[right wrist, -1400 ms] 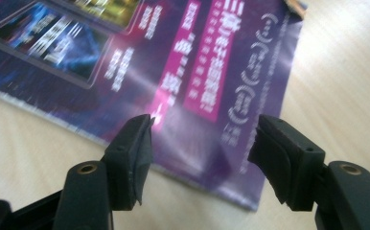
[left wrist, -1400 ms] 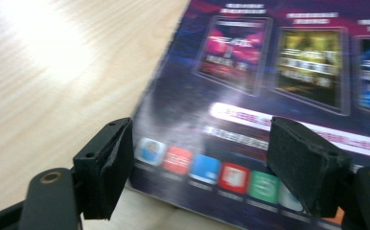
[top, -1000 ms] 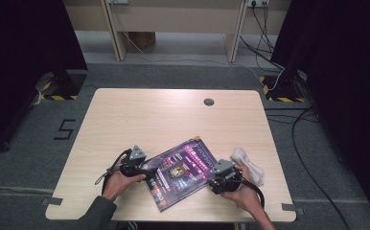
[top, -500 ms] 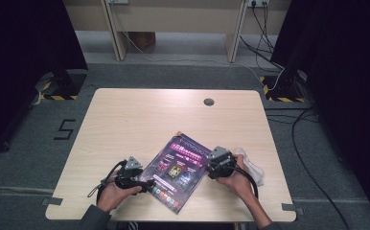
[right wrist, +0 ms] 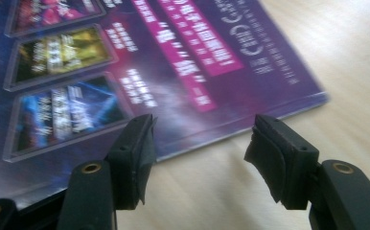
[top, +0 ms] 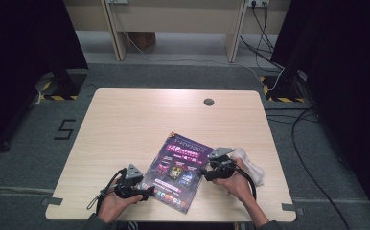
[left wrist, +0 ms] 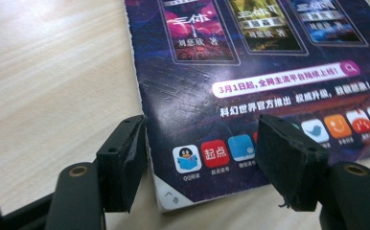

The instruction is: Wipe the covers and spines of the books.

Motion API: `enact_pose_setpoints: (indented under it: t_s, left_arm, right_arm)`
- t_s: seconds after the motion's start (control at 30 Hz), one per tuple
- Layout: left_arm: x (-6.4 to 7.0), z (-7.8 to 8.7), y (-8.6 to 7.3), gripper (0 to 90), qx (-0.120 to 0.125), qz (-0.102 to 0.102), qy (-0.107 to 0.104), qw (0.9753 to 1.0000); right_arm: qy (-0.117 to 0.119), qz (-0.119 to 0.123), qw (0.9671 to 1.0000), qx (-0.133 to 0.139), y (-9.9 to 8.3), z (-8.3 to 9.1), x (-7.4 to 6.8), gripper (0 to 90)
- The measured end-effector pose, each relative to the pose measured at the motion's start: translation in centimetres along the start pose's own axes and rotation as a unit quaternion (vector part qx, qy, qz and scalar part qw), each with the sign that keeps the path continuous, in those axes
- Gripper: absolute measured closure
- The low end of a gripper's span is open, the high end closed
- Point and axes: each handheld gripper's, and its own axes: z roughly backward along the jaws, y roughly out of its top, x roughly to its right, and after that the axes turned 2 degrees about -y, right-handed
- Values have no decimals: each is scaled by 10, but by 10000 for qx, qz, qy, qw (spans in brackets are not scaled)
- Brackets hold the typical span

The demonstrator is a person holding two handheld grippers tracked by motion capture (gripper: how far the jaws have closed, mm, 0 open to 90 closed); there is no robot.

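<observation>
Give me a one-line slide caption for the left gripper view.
Left gripper, jaws open, straddles the near corner of a purple magazine lying flat on the wooden table.

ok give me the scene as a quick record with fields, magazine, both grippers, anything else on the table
magazine: purple-covered magazine lying flat and askew near the front edge of the table
left gripper: left gripper open, jaws either side of the magazine's near corner, not closed on it
right gripper: right gripper open, low over the table at the magazine's edge, one jaw over the cover
other item: white cloth bunched beside the right hand
table feature: round cable hole near the far edge
</observation>
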Motion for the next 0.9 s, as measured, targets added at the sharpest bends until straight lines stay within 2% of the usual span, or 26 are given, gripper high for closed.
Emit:
enact_pose_setpoints:
  t_s: [0.13, 0.3, 0.7, 0.8, 0.9]
  left_arm:
    - [7, 1, -3, 353, -1, -58, -51, 10000]
    - [13, 2, -5, 359, -2, -115, -109, 9999]
    - [30, 0, -6, 387, 54, -303, -200, 9993]
    - [39, -2, -8, 384, -65, -462, -260, 9986]
    - [46, -2, -9, 372, -80, -547, -336, 9979]
  right_arm:
    - [126, 21, 9999, -42, -1, -6, -2, 412]
    - [290, -245, 9993, -5, 0, -10, 3, 415]
    - [83, -180, 9998, -35, 19, -26, 15, 417]
    - [-6, -59, 10000, -52, 24, -29, 16, 423]
    - [-69, -66, 9999, -50, 29, -33, 17, 409]
